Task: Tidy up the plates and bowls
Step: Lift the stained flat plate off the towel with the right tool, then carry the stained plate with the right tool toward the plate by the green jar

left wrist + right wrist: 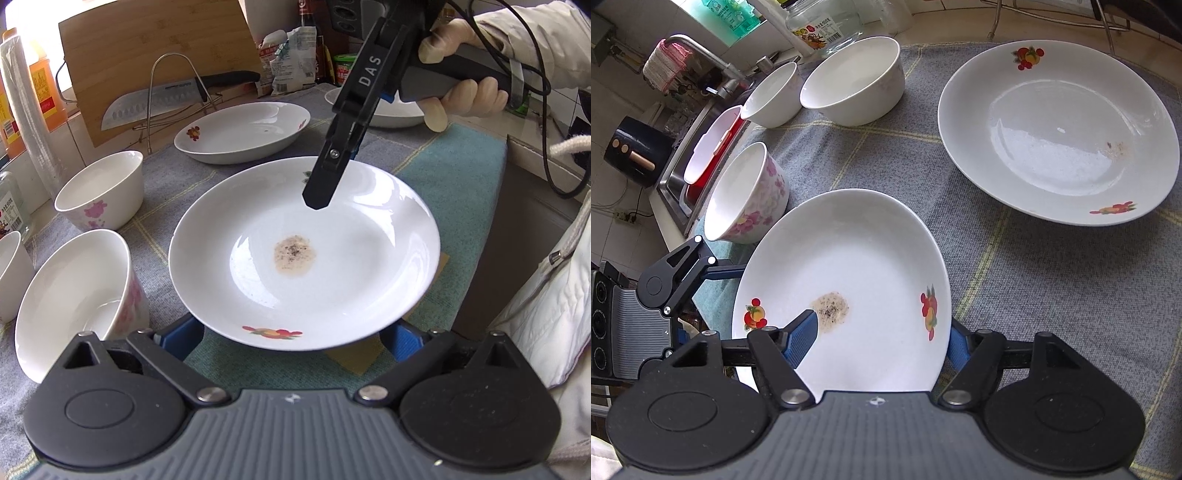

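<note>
Both views are bright and evenly lit by soft daylight. In the right wrist view a window (738,18) at the top left corner glows green-white and blows out. Broad white glare sits on the large plate (1058,131). Shadows under the stained plate (304,254) are soft. Fisheye bending curves the tablecloth (1034,295) edges; corners darken, focus stays sharp.

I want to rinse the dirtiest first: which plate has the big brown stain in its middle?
The plate gripped by the right gripper; the far plate shows only a small speck off-centre.
</note>
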{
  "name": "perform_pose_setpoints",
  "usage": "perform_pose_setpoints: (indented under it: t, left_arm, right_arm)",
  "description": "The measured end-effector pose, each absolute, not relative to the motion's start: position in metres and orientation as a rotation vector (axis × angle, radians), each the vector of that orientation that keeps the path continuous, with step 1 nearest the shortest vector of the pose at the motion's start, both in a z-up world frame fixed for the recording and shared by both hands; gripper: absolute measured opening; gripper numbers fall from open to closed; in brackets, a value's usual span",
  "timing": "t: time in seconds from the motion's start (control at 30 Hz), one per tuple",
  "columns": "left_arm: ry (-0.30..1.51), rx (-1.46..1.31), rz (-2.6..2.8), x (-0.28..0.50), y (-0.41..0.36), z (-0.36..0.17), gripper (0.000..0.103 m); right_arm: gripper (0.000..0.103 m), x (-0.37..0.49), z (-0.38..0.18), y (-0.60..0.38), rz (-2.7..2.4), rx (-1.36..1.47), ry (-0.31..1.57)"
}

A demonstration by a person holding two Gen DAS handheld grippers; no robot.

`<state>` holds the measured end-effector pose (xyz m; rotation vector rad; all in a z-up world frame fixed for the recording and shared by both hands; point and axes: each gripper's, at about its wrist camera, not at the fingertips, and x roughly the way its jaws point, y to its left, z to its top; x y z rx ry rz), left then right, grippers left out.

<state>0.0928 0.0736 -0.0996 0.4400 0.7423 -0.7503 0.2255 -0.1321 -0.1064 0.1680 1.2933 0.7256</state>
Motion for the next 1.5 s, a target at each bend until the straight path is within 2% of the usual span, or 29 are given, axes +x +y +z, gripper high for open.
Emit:
perform_pose_setpoints:
  t: [0.4, 1.13, 1.5]
  left_arm:
    - [0.714, 0.472, -0.761, 0.094, 0.075, -0.101, 0.101]
    - [0.692, 0.487, -0.808, 0.093, 0.075, -0.082, 0.099]
    - [0.686, 0.518, -0.835, 0.101, 0.044, -0.067, 0.099]
  right_arm:
    - [0.080, 0.232, -0.109, -0.137, 0.754, 0.218, 1.267]
    - [0.079, 0.212, -0.085, -0.136, 0.671, 0.174, 1.218]
    - [0.079, 0.206, -0.071, -0.172, 0.641, 0.195, 1.182]
